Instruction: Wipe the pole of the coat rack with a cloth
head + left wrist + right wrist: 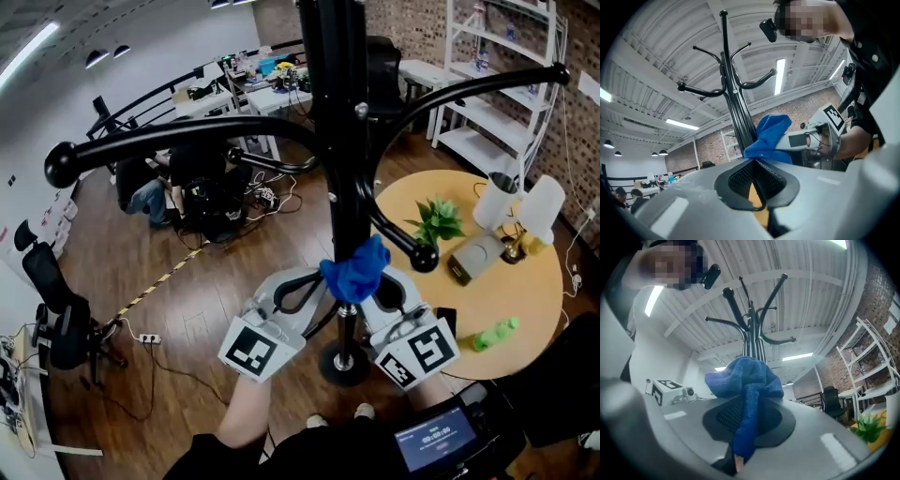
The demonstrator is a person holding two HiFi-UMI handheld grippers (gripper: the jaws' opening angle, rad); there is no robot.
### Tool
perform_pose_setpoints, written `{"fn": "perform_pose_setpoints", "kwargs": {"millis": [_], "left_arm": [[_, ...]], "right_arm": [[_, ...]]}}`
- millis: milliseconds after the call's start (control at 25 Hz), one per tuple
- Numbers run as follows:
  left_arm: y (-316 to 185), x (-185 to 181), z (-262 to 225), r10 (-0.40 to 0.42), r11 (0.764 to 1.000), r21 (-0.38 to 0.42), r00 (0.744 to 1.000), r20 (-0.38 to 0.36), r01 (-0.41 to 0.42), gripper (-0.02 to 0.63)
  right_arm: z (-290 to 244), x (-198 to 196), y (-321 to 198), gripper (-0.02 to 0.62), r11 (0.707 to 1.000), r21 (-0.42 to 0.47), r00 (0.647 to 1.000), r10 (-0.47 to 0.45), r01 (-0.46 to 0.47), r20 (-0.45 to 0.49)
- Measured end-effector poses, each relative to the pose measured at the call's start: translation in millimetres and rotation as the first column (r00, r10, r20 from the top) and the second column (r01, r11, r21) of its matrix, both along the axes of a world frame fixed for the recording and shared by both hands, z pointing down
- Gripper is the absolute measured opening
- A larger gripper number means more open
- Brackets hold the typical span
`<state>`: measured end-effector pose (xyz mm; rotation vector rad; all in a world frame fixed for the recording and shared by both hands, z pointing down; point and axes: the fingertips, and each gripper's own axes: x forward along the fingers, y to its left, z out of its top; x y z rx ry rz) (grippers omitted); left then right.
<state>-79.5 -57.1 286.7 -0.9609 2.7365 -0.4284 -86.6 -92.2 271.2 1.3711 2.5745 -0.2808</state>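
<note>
Cloth (745, 378) in R gripper (747, 411), against pole (339, 141)

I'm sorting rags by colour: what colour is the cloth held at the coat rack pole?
Blue. The cloth shows best in the right gripper view.

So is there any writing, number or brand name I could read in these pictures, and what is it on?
Nothing reads clearly.
Dark screen at the bottom of the head view: pale digits, too small and blurred to read.
Left marker cube and right marker cube: black-and-white square patterns only, no letters.
</note>
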Motion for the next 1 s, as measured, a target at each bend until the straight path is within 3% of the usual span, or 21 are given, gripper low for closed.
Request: {"fn": "perform_pose_setpoints", "kwargs": {"millis": [120,240,640,840,1000], "left_arm": [[5.4,-3.9,25.9,-0.014,0.999,-0.032,0.998,-0.056,0.012,0.003],[15.8,-3.2,35.4,-0.033,0.999,0.017,0.995,-0.092,0.035,0.003],[15.1,2.0,35.8,-0.026,0.999,0.038,0.996,-0.083,0.029,0.003],[11.0,6.2,24.2,-0.024,0.999,0.024,0.999,-0.044,0.025,0.003],[10.3,5.4,4.3,-0.046,0.999,0.008,0.999,0.017,0.046,0.003]], "right_arm": [[37.9,-2.2,-0.2,0.051,0.999,0.037,0.998,0.008,-0.005,-0.068],[68.7,-3.2,0.4,0.051,0.996,0.088,0.994,0.026,-0.016,-0.107],[162.5,-7.4,1.7,0.051,0.96,0.279,0.97,0.1,-0.035,-0.221],[133.4,-6.1,3.3,0.051,0.959,0.283,0.977,0.086,-0.028,-0.195],[55.2,-7.7,1.4,0.051,0.984,0.171,0.995,0.062,-0.047,-0.079]]}}
